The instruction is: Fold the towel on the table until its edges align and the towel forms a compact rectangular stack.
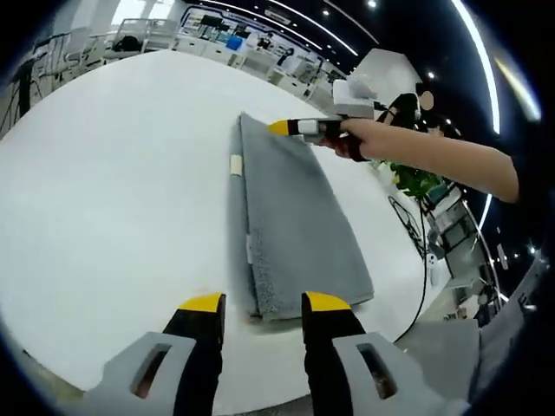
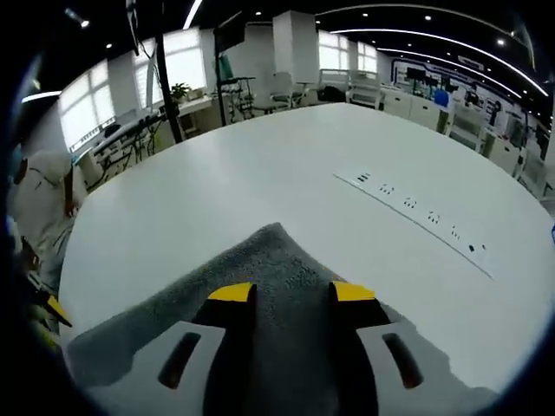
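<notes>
The towel (image 1: 295, 230) lies on the white table (image 1: 113, 199), grey, already doubled into a long narrow strip that runs from the near edge toward the far side. In the left gripper view, the left gripper (image 1: 260, 305) hangs just short of the strip's near end, jaws parted with a clear gap, nothing between them. At the far end the right gripper (image 1: 299, 127) comes in with a hand (image 1: 360, 139) behind it, its tips touching the corner.

In the right gripper view, the right gripper (image 2: 290, 293) sits over the towel (image 2: 260, 269), jaws apart, cloth underneath; whether it pinches any, I can't tell.

The risk: a grip on the top layer alone would peel the stack open, and uneven lifts would skew the edges. The near end also lies close to the table's edge, so a drag could pull it off.

A small tag (image 1: 235, 165) on the long edge is too small to read. A row of dark marks (image 2: 416, 211) on the table (image 2: 260, 165) is illegible too.
</notes>
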`<state>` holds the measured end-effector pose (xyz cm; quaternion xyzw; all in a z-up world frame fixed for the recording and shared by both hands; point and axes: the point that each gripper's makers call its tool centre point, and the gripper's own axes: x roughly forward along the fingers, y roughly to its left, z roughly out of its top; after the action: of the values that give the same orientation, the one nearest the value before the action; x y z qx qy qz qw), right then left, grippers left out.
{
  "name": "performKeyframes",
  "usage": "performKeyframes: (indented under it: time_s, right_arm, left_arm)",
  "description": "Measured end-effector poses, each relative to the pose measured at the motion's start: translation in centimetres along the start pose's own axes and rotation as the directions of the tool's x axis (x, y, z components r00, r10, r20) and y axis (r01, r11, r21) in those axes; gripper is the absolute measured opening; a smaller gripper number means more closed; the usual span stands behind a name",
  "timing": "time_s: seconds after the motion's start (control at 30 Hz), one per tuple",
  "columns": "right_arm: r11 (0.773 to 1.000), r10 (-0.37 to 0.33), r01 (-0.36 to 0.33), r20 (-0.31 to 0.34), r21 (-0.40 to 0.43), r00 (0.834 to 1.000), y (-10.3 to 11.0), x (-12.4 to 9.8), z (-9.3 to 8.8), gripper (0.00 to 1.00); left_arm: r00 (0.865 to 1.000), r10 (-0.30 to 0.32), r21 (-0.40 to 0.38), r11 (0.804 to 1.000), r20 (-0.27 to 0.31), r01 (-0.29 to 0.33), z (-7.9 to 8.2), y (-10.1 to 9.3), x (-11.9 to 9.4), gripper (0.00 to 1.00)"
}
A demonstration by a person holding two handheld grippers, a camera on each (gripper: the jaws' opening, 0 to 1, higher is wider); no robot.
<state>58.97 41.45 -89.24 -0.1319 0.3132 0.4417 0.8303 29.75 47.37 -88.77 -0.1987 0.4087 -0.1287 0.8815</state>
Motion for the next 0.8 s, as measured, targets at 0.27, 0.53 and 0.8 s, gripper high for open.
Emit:
performKeyframes:
  time_s: [0.27,0.53,0.8]
  right_arm:
    - [0.994,-0.043,0.042,0.012,0.103,0.999,-1.1,-4.3,-3.4,0.34]
    - [0.980,-0.065,0.062,0.007,0.190,0.998,-1.0,-6.9,-6.5,0.36]
    - [0.956,-0.043,0.035,0.021,0.292,0.999,1.4,-9.8,-9.7,0.34]
  left_arm:
    - [1.000,0.010,0.096,0.995,0.013,-0.012,3.3,0.9,1.3,0.39]
    - [1.000,-0.004,0.150,0.989,0.015,0.002,6.9,1.2,3.4,0.37]
    - [1.000,-0.005,0.192,0.981,-0.008,0.007,8.6,1.5,6.4,0.36]
